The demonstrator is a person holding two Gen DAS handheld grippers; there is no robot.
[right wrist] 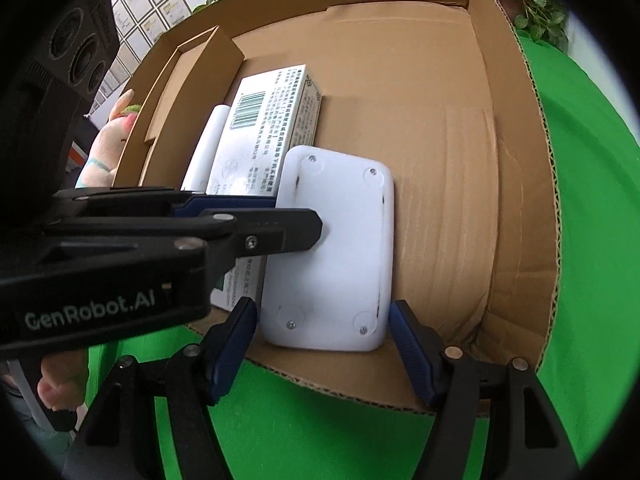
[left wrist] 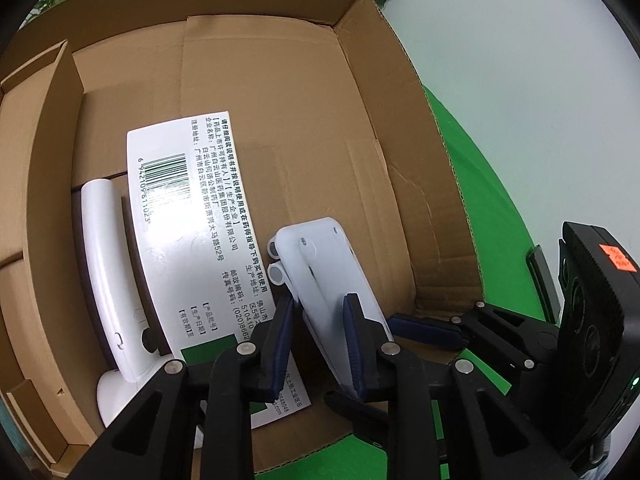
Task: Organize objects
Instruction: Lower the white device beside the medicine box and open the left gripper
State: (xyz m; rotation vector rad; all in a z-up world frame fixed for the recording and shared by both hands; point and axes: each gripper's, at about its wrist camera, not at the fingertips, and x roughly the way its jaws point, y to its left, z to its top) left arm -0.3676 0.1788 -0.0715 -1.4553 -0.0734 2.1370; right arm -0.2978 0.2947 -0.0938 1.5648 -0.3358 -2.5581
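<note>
The left hand-held gripper (left wrist: 318, 344) is clenched on a flat white plastic device with rounded corners and screw holes (left wrist: 320, 264), its blue pads pressing the two broad faces and holding it tilted on edge above the floor of the open brown cardboard box (left wrist: 280, 92). The right hand-held gripper (right wrist: 322, 344) stands released, its blue fingers (right wrist: 234, 344) spread on either side of the device's near end without visibly touching it; in the left wrist view it lies at about four o'clock from the device. At nine o'clock from the device, just beside it, lies a white printed medicine carton with a barcode (left wrist: 180, 208), and beyond that a white curved plastic handle-like object (left wrist: 108, 264) by the box's left wall. Under the box is a green cloth on the table (left wrist: 480, 184). The step in hand looks like placing the device into the box. The next move probably calls for lowering it flat beside the carton, then letting go.
</note>
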